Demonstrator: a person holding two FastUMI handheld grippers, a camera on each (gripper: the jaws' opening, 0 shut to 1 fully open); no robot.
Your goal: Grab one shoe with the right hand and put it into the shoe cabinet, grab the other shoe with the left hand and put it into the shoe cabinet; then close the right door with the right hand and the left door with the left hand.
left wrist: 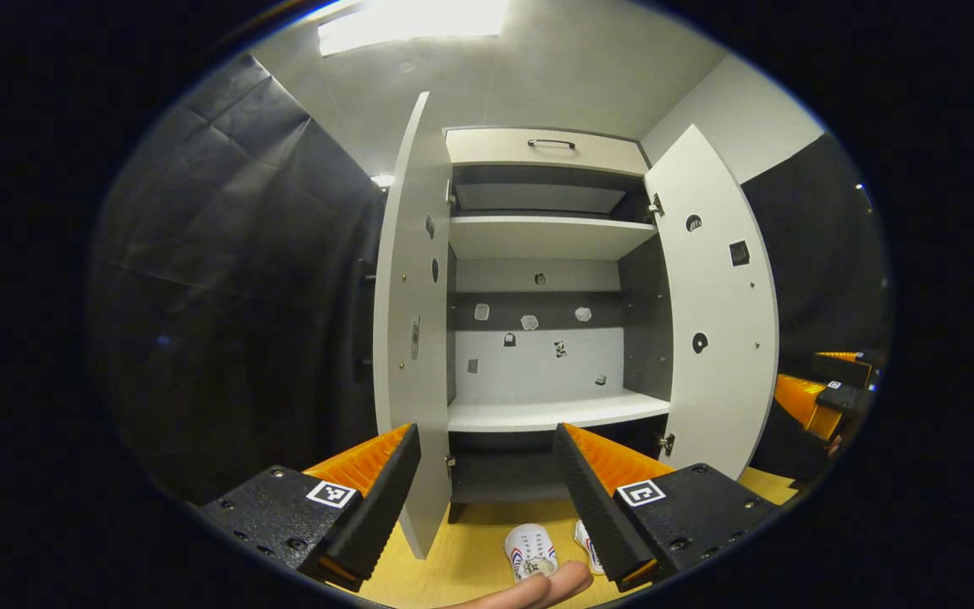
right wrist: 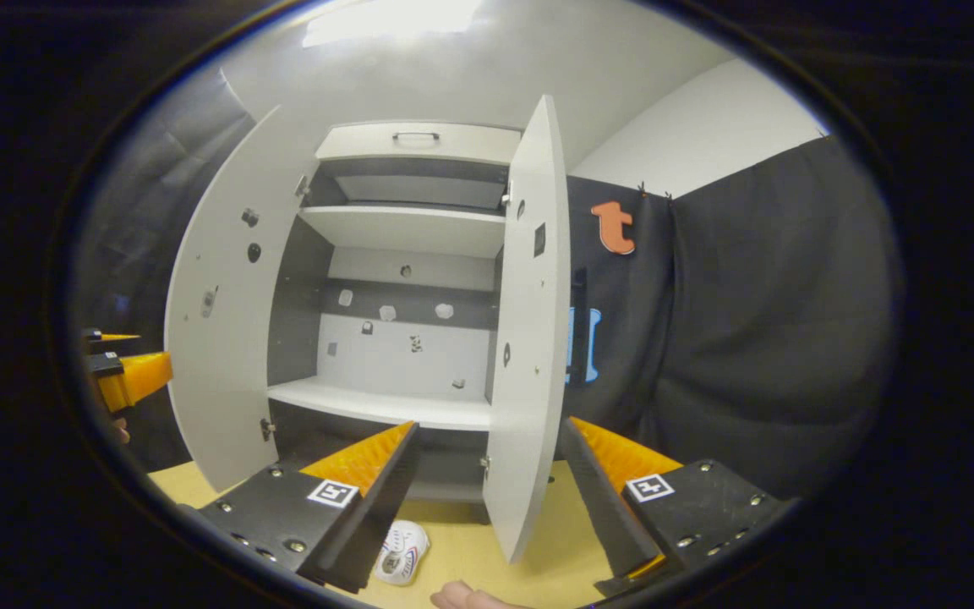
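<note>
The white shoe cabinet (left wrist: 538, 237) stands straight ahead with both doors swung wide and its shelves bare. Its left door (left wrist: 407, 321) is edge-on in the left gripper view, and its right door (left wrist: 715, 321) faces me. Two small white shoes (left wrist: 529, 550) (left wrist: 586, 541) lie on the yellow floor in front of the cabinet, low between my left gripper's fingers. My left gripper (left wrist: 485, 433) is open and holds nothing. My right gripper (right wrist: 487, 425) is also open and holds nothing, with one white shoe (right wrist: 402, 550) beneath it and the right door (right wrist: 529, 338) edge-on ahead.
Black cloth walls close in on both sides. A drawer with a handle (left wrist: 550, 144) tops the cabinet. The right gripper (left wrist: 825, 389) shows at the far right of the left gripper view, the left gripper (right wrist: 128, 376) at the far left of the right gripper view. A person's fingertip (left wrist: 538, 588) lies low.
</note>
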